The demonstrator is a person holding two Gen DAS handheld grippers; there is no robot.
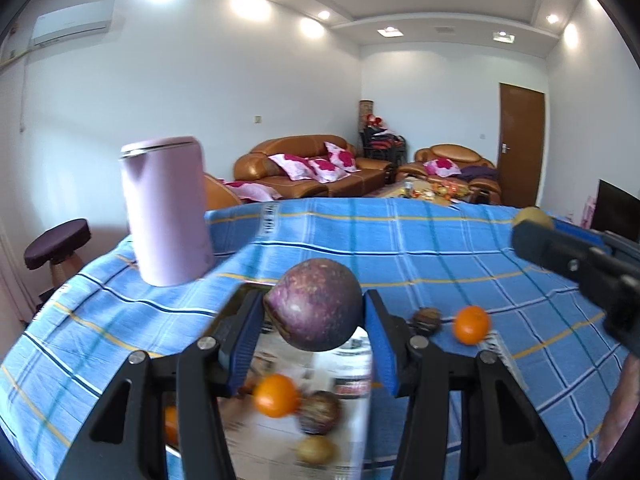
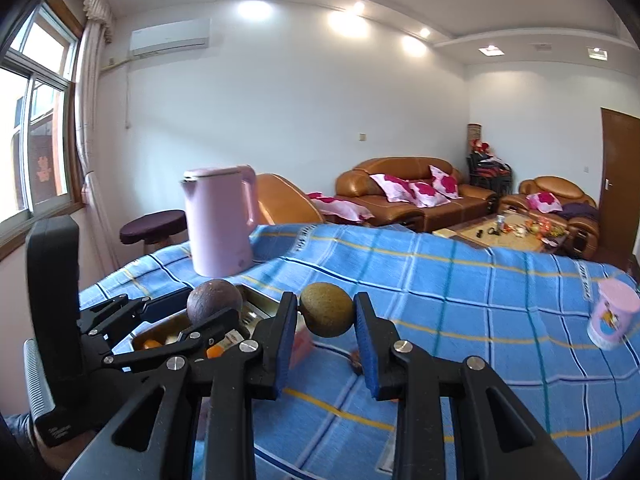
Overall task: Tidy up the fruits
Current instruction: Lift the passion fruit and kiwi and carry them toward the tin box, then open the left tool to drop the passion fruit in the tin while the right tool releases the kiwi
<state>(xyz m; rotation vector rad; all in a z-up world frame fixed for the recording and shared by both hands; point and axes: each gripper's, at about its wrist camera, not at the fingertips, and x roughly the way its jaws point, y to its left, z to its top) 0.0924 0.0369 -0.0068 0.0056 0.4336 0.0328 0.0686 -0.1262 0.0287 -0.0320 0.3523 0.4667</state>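
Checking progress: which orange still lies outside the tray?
The orange on the blue cloth, right of the left gripper; the others sit in the tray.

Fruit count, both views combined:
- purple passion fruit: 3 — one held (image 1: 313,305), one in tray (image 1: 320,412), one on cloth (image 1: 427,320)
- oranges: 3 — (image 1: 277,395), (image 1: 472,325), one partly hidden (image 1: 171,424)
- yellow-brown fruit: 2 — (image 2: 327,310), (image 1: 316,450)
- kettle: 1 (image 1: 168,212)
- pink cup: 1 (image 2: 612,314)
- tray: 1 (image 2: 260,306)
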